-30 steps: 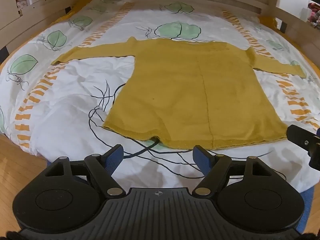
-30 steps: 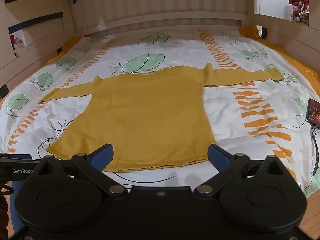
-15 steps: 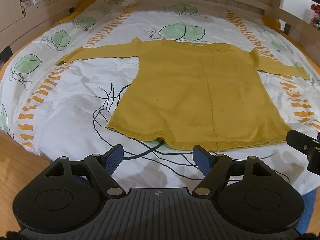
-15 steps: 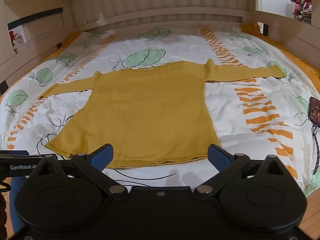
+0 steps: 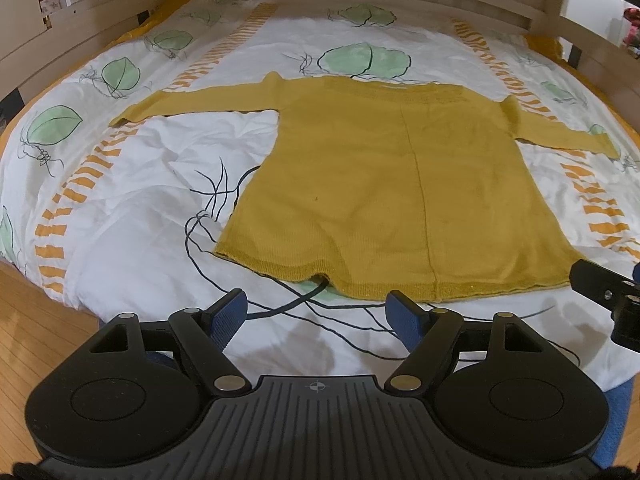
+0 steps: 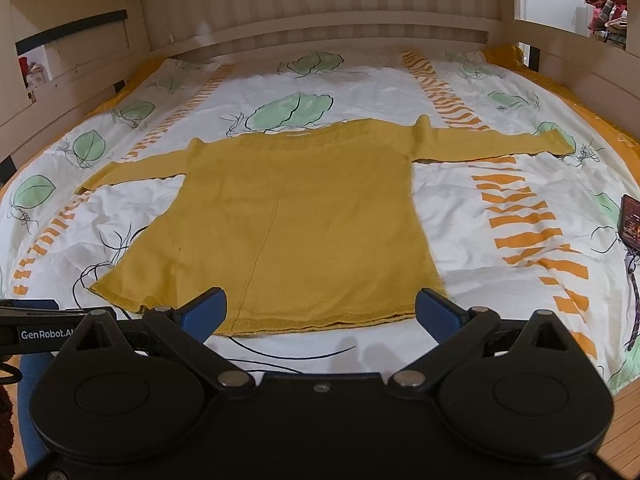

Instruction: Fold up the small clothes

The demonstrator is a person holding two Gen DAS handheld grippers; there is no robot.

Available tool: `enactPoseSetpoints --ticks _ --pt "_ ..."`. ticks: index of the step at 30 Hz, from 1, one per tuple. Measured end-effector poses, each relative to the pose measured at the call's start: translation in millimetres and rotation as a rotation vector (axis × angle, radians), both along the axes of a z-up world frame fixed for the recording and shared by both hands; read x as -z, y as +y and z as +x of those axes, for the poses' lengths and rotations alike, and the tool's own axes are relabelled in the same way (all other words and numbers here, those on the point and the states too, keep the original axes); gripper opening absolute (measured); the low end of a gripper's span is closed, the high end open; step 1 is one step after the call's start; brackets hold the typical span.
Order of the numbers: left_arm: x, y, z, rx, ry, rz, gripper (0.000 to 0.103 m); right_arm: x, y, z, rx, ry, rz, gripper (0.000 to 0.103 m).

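A small mustard-yellow knit sweater (image 5: 384, 184) (image 6: 296, 220) lies flat on the bed, both sleeves spread out sideways, its hem nearest me. My left gripper (image 5: 318, 312) hangs open just short of the hem, nothing between its blue pads. My right gripper (image 6: 320, 306) is open too, held over the hem's near edge, its pads apart from the cloth. A black part of the right gripper (image 5: 608, 292) shows at the right edge of the left wrist view.
The bed has a white quilt (image 5: 132, 216) printed with green leaves and orange stripes. Wooden bed rails (image 6: 340, 28) surround it at the back and sides. A phone (image 6: 631, 226) with a cord lies on the quilt at the right. Wooden floor (image 5: 28, 320) shows below the bed's near edge.
Both views show the sweater sitting slightly lower and nearer in the picture than a second ago. Both grippers stay open.
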State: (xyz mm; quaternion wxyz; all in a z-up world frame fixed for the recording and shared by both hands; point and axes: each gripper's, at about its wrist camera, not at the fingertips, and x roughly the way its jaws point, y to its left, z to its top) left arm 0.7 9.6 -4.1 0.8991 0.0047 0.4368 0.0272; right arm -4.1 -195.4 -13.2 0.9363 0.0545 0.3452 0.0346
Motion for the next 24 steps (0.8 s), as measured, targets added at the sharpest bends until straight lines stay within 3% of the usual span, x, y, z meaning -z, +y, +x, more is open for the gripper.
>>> enactPoseSetpoints --ticks 24 --pt "6.3 -0.2 3.7 -0.001 0.025 -0.015 0.075 4.9 4.3 5.3 -0.015 0.025 0.001 0.1"
